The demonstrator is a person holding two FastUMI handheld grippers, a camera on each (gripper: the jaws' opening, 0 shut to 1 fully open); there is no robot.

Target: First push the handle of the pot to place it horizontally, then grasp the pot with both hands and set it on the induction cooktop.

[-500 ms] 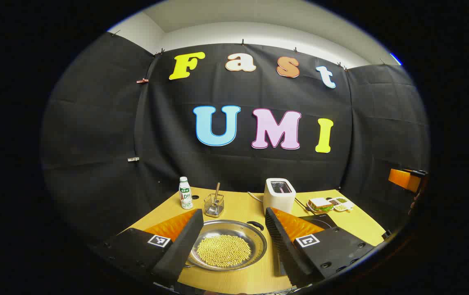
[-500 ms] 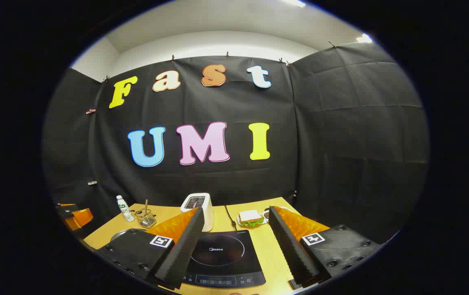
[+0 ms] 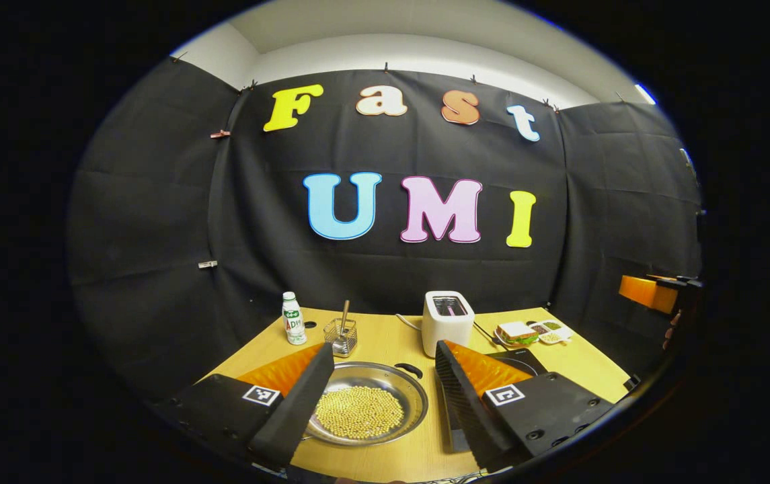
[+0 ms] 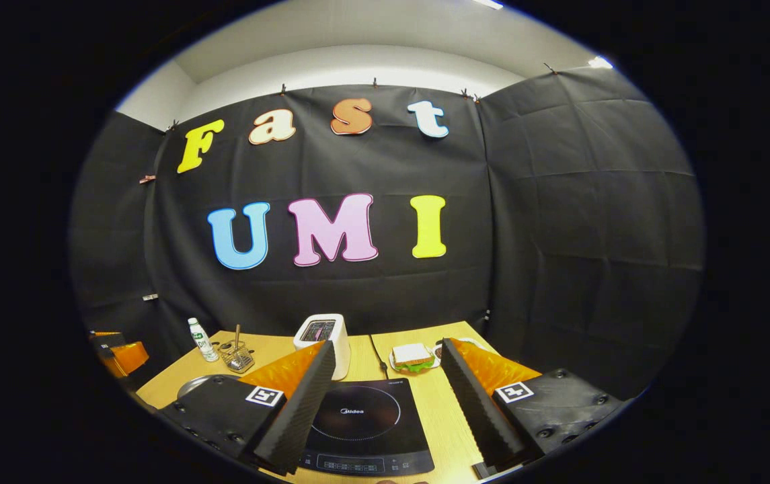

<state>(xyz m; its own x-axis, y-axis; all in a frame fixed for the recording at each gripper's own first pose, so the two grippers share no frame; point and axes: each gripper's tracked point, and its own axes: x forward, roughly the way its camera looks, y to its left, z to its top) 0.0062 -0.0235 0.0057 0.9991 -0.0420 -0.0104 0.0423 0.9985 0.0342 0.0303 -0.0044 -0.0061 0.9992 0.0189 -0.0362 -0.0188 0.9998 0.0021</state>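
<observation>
A shallow steel pot (image 3: 371,376) holding yellow beans sits on the wooden table (image 3: 391,343), its black handle (image 3: 408,370) at the far right rim. My left gripper (image 3: 378,403) hovers open above the pot's near side, touching nothing. The black induction cooktop (image 4: 364,417) lies flat in the right gripper view, and its corner (image 3: 526,359) peeks past my left gripper's finger. My right gripper (image 4: 385,410) hangs open over the cooktop, empty. The pot's rim (image 4: 193,384) peeks out at the left of the right gripper view. Each gripper appears at the other view's edge, the right gripper (image 3: 653,294) and the left gripper (image 4: 119,355).
Along the back of the table stand a white bottle (image 3: 292,318), a wire basket with a utensil (image 3: 342,335), a white toaster (image 3: 447,317) and a plate with a sandwich (image 3: 518,332). A cable (image 4: 378,356) runs between toaster and sandwich (image 4: 413,356).
Both views have shifted slightly: the left gripper has drawn back and tilted a little, so the pot and table items sit higher and smaller. The right gripper barely moved. Both stay open.
</observation>
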